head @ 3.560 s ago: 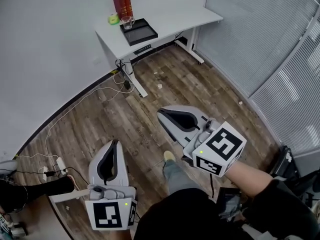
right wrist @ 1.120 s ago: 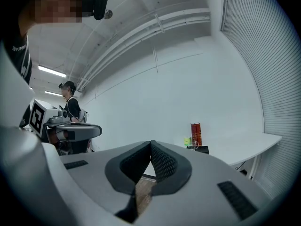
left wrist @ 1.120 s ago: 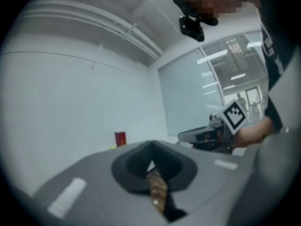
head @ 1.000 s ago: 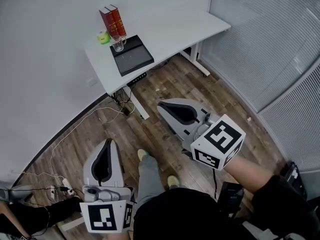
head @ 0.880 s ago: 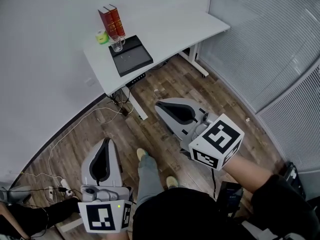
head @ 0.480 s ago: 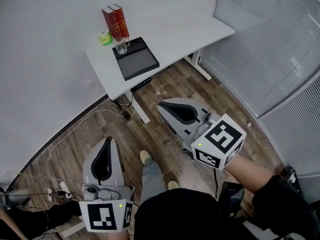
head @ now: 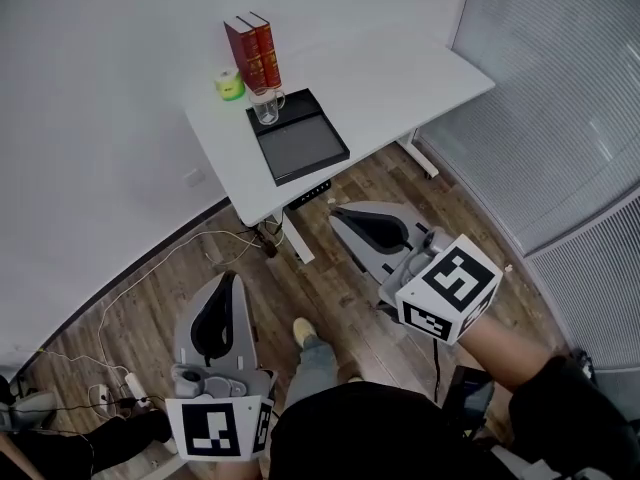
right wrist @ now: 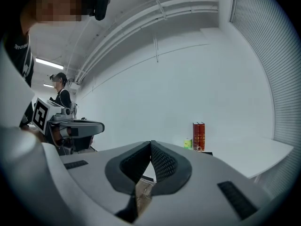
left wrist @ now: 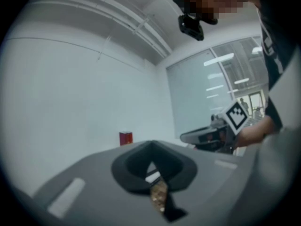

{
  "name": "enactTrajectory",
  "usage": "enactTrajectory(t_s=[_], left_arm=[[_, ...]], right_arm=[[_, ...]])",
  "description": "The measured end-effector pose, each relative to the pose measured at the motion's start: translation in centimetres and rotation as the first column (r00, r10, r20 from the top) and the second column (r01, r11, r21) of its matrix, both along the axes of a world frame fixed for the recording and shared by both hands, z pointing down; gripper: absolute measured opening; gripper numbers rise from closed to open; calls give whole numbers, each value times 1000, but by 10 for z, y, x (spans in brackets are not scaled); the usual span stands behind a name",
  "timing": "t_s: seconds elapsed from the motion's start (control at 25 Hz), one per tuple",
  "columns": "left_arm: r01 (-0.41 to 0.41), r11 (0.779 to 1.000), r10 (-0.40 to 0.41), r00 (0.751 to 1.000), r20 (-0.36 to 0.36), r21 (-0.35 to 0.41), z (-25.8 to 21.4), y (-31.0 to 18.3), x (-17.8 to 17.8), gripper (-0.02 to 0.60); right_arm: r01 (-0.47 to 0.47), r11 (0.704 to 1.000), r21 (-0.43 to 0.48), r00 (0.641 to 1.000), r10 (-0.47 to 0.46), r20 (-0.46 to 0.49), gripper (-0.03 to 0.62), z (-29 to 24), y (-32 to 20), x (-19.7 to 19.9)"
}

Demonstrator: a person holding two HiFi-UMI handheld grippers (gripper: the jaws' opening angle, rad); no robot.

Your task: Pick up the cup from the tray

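Desk (head: 400, 78) nearer; right gripper (head: 335, 215) forward (fingers (right wrist: 162, 164) together)

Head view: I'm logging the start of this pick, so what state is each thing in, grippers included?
Clear glass cup: upright in the tray's far corner, not held.
Black rectangular tray: flat on the white desk, holding only the cup.
Two red books: closed, standing upright side by side.
Left gripper: shut, empty, over the floor.
Right gripper: shut, empty, over the floor.
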State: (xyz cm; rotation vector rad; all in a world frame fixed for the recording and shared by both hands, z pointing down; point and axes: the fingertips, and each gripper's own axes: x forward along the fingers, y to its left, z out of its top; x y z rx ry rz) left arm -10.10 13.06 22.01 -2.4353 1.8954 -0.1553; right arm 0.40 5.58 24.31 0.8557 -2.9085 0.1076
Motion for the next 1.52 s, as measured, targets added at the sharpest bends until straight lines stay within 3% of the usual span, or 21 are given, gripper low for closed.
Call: enactTrajectory(t_s=[0.92,1.52], left_arm=[[-62,997,60,997,-39,-39,15,-153,-97,2],[-90,994,89,996,-30,-63,22,-195,-105,2]], right_arm=[[-70,997,-32,997,69,-39,14,8,-147,-87],[-97,994,-49,995,95,-37,14,18,-188,-91]])
